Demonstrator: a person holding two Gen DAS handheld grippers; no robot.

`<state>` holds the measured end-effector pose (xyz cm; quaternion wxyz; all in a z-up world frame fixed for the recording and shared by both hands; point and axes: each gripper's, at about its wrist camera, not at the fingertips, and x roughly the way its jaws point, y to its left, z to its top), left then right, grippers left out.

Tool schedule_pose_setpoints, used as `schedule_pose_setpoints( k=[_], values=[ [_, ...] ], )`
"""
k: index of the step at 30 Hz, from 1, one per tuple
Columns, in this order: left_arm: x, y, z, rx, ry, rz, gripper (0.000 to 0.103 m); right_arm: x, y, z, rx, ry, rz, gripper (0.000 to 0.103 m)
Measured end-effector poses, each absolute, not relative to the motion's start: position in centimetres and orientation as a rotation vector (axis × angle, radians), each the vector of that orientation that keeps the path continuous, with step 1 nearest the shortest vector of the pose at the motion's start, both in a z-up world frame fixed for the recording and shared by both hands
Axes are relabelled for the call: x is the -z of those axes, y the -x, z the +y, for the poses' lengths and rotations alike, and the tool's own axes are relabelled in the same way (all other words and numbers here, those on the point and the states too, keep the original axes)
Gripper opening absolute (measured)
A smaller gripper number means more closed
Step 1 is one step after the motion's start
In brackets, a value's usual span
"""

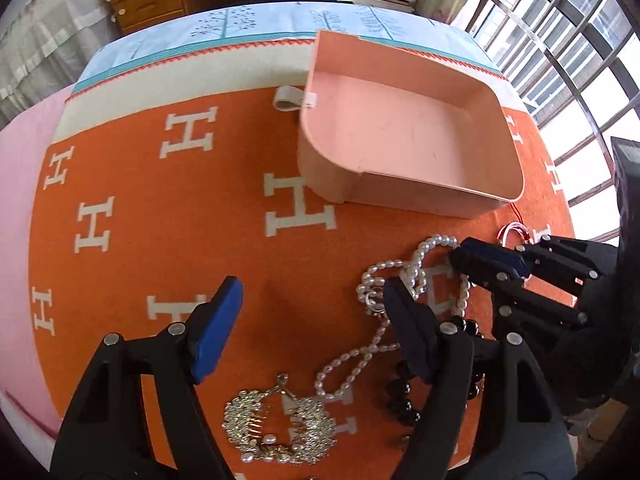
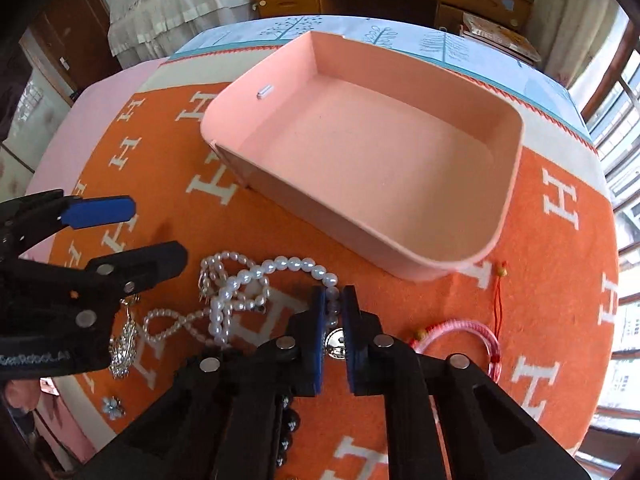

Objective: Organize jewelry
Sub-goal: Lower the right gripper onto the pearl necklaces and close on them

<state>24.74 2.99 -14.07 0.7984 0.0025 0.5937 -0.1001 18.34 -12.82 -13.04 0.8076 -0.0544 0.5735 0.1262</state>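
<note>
The pearl necklace lies tangled on the orange H-patterned blanket, low and left of centre in the right wrist view. The right gripper has its pads nearly together, clamped on the necklace's strand. The left gripper stands wide, holding nothing. The empty pink box sits above, the pink bangle at lower right.
</note>
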Motion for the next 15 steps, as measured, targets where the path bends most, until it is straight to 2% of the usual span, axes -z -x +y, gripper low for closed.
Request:
schedule_pose_setpoints(
  k=[8,12,15],
  values=[
    [15.0,-25.4,1.0,0.249,-0.028,1.298,0.070,13.3,-17.0,-17.6,-0.259,-0.039,1.247,0.007],
    [15.8,-25.8,0.1,0.274,-0.049,1.332,0.058,13.0,-16.2,-18.7,-0.256,-0.075,1.253,0.007],
    [16.2,-25.9,-0.4,0.268,-0.063,1.348,0.055,13.2,-16.0,-18.9,-0.258,-0.091,1.248,0.007]
  ],
)
